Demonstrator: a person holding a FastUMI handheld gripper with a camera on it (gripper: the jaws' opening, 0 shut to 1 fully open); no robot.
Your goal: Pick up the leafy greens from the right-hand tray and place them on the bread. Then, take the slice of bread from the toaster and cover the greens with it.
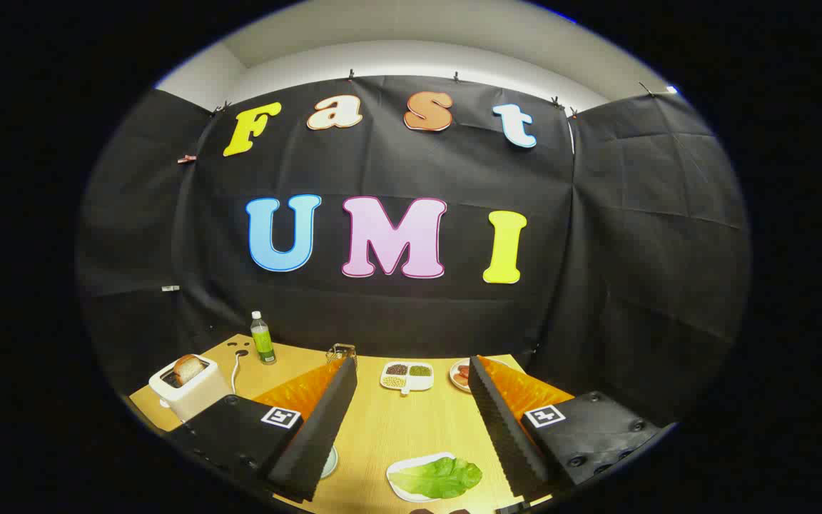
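1. Step 1 is judged to be in hand: the leafy greens lie ungrasped on a white tray, low between the fingers of the hand-held gripper, which is spread wide.
2. A descent onto the thin, crinkled, floppy leaf is called for next.
3. Browned bread is seen upright in the boxy white toaster on the wood-grain desk; ribbed black finger pads are noted.

A light wooden table is carrying a white toaster with a bread slice standing in its slot, a green bottle, a small glass jar, a divided dish of beans, a plate of sausage pieces, and a white tray holding leafy greens.
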